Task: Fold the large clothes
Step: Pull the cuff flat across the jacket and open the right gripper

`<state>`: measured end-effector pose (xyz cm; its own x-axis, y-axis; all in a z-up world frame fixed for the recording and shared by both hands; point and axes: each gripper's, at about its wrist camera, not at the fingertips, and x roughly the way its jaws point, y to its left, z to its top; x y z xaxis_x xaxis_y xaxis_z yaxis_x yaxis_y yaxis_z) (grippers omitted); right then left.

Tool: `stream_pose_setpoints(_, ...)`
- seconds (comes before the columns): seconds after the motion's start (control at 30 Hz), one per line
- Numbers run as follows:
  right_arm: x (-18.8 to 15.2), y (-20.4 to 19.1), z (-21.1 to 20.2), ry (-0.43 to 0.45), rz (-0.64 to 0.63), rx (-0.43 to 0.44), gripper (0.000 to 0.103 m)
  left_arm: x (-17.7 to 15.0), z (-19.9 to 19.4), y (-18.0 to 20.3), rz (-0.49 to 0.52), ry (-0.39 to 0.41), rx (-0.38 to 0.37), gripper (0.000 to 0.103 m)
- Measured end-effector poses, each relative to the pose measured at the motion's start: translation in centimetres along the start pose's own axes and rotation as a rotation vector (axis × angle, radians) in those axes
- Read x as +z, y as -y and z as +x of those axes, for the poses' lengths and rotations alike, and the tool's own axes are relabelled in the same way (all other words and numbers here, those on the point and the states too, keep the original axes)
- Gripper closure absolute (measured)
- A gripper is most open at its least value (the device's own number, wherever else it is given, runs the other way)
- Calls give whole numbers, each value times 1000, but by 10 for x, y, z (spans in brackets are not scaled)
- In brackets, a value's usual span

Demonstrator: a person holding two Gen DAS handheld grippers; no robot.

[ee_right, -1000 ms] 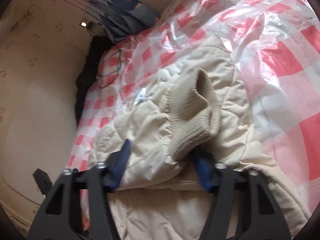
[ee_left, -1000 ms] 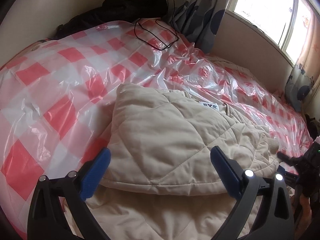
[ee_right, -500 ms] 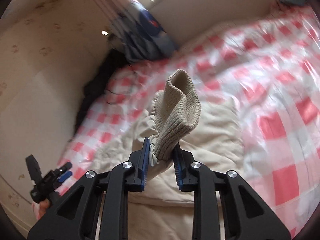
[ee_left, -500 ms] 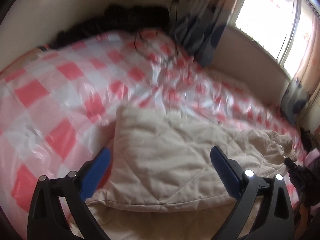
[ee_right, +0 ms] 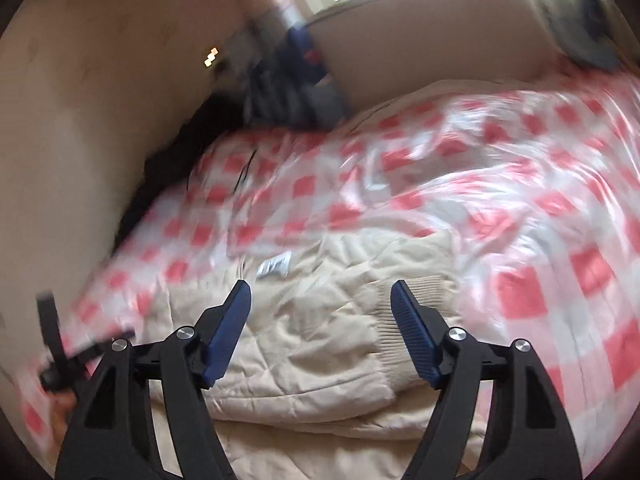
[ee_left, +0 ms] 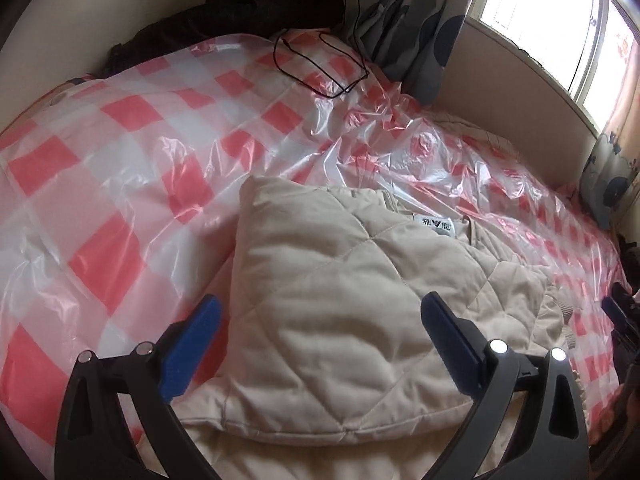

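Two grippers hang over a cream quilted jacket [ee_left: 332, 312] folded on the bed. Nearest, the left gripper [ee_left: 318, 324] stands with its jaws wide apart above the jacket's folded panel, nothing between them. The right gripper [ee_right: 320, 312] has just been opening; its jaws are spread with nothing between the pads, and the ribbed cuff [ee_right: 404, 320] lies on the jacket below. Beyond the jacket spreads a red-and-white checked plastic sheet [ee_left: 132, 148], then a black cable [ee_left: 320, 80], dark clothing [ee_left: 240, 12] by the wall and a curtain [ee_left: 416, 32].
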<state>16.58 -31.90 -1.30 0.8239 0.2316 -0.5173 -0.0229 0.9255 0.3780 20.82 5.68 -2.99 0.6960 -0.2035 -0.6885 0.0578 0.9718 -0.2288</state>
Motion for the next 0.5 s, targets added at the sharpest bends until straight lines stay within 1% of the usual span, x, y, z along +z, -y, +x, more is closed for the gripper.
stream_pose_setpoints(0.03,-1,-6,23,-76,-52,-39,33,-2,8,0,7,-20,-1,7)
stream_pose_setpoints(0.07,-6,-7,44,-146,-72,-78,33,-7,24,0,16,-64,0,7)
stream_pose_setpoints(0.1,-13,2,67,-223,-65,-129,33,-13,43,-2,24,-126,22,7)
stream_pose_setpoints(0.13,-22,12,86,-289,-44,-149,33,-22,58,-6,24,-163,30,6)
stream_pose_setpoints(0.17,-28,26,100,-323,0,-123,34,-26,60,-10,10,-149,4,6)
stream_pose_setpoints(0.2,-28,31,101,-321,28,-115,36,-26,57,-10,5,-137,-2,6)
stream_pose_setpoints(0.23,-24,29,94,-313,47,-121,36,-24,54,-9,12,-142,8,6)
stream_pose_setpoints(0.27,-19,24,84,-285,53,-124,35,-20,49,-8,18,-140,15,6)
stream_pose_setpoints(0.3,-15,19,74,-247,42,-113,34,-17,43,-7,16,-112,16,6)
stream_pose_setpoints(0.33,-9,7,63,-188,-2,-91,34,-15,35,-6,15,-69,19,6)
stream_pose_setpoints(0.37,-5,0,60,-154,-41,-95,31,-11,28,-3,22,-25,29,6)
stream_pose_setpoints(0.4,1,-9,61,-134,-82,-111,24,-8,24,1,37,-1,38,6)
stream_pose_setpoints(0.47,12,-12,76,-152,-101,-125,21,-5,25,8,67,18,57,6)
stream_pose_setpoints(0.5,15,-7,89,-175,-98,-162,21,-5,30,12,82,8,70,6)
